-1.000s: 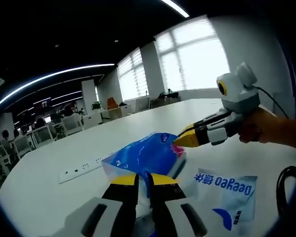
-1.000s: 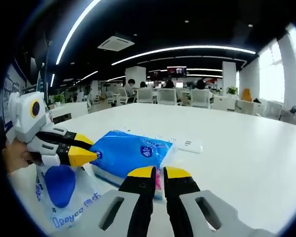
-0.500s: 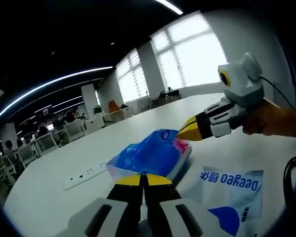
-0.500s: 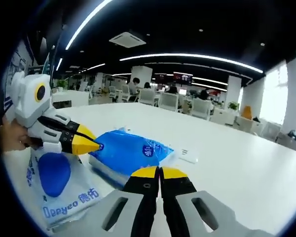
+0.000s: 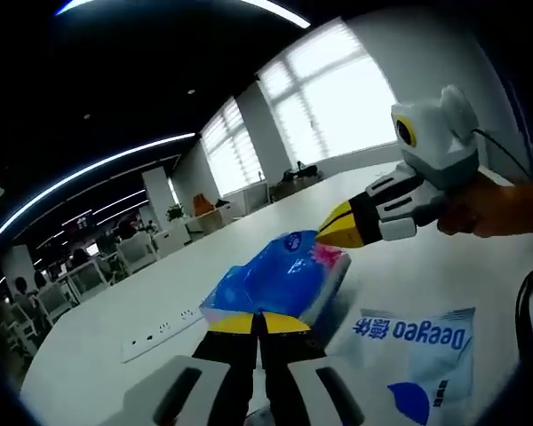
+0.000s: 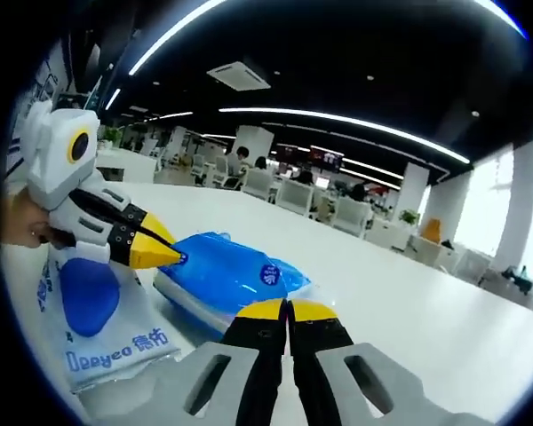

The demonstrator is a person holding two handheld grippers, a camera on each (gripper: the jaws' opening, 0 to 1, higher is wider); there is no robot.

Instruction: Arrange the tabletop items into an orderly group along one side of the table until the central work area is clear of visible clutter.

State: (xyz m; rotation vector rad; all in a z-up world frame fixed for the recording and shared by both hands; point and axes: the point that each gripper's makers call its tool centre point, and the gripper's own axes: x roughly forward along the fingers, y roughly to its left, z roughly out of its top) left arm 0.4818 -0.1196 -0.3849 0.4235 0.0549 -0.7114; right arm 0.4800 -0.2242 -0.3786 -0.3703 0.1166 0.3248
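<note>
Now that both pairs of tongs have closed since a second ago, we seem to have the blue tissue pack [image 5: 280, 280] gripped from two ends, though the contact itself is hidden behind the jaw tips. In the left gripper view our left gripper [image 5: 258, 325] shows its yellow tips pressed together right at the near edge of the pack, where they stood slightly apart a second ago; the right gripper [image 5: 327, 230] comes in from the right with its tips shut at the pack's far corner. In the right gripper view the same holds mirrored: the right gripper [image 6: 289, 311] is shut at the near edge of the pack [image 6: 226, 277], the left gripper [image 6: 171, 256] at its left end. A white Deeyeo bag [image 5: 419, 353] lies flat just right of the left tongs, a power strip [image 5: 163, 330] off to their left. We judge the pack ready to carry to the table's side.
</note>
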